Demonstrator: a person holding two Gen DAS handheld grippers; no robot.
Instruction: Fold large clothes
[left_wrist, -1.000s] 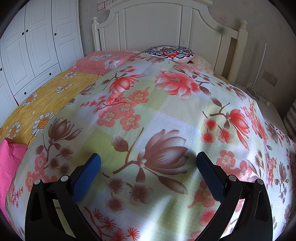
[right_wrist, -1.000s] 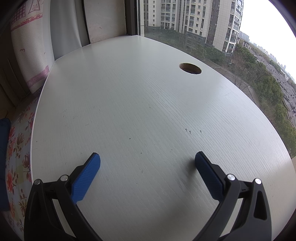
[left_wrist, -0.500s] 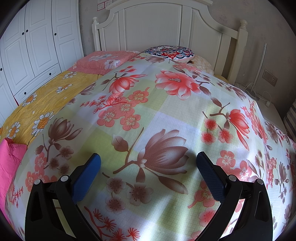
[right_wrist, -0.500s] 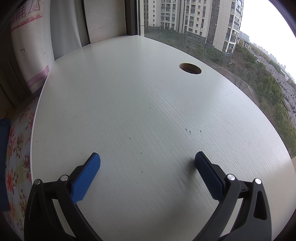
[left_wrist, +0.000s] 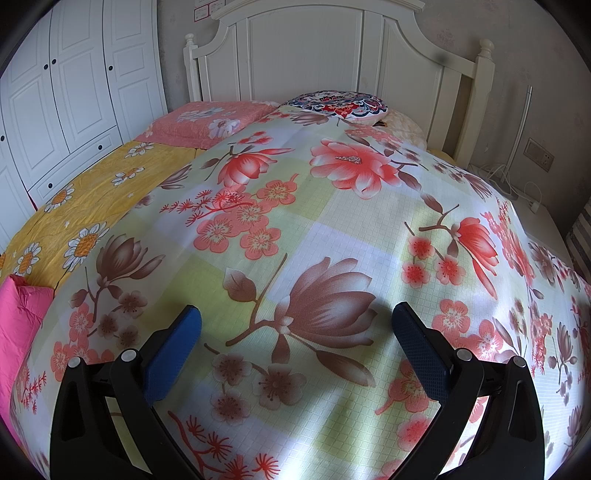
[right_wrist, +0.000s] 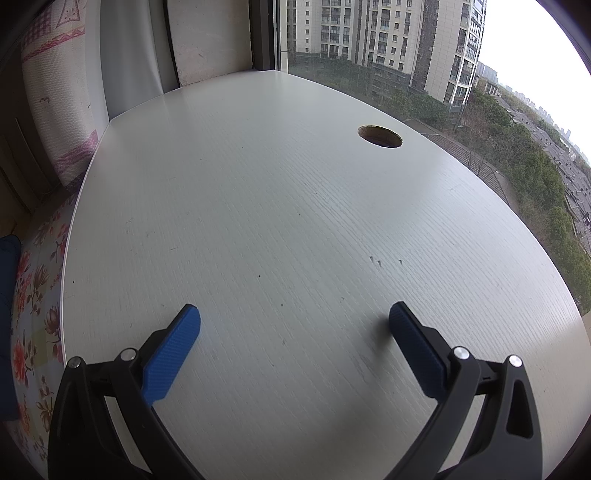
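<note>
A large floral sheet (left_wrist: 332, 229), pale green and white with red and brown flowers, lies spread flat over the bed. My left gripper (left_wrist: 295, 325) hovers just above its near part, open and empty. My right gripper (right_wrist: 293, 321) is open and empty over a white desk (right_wrist: 277, 203) by the window; an edge of the floral sheet (right_wrist: 33, 314) shows at the far left of that view.
A yellow daisy cover (left_wrist: 85, 206), a pink pillow (left_wrist: 199, 122), a round patterned cushion (left_wrist: 340, 103) and a pink garment (left_wrist: 18, 325) lie on the bed. White headboard (left_wrist: 332, 48) and wardrobe (left_wrist: 74, 85) stand behind. The desk has a cable hole (right_wrist: 379, 136).
</note>
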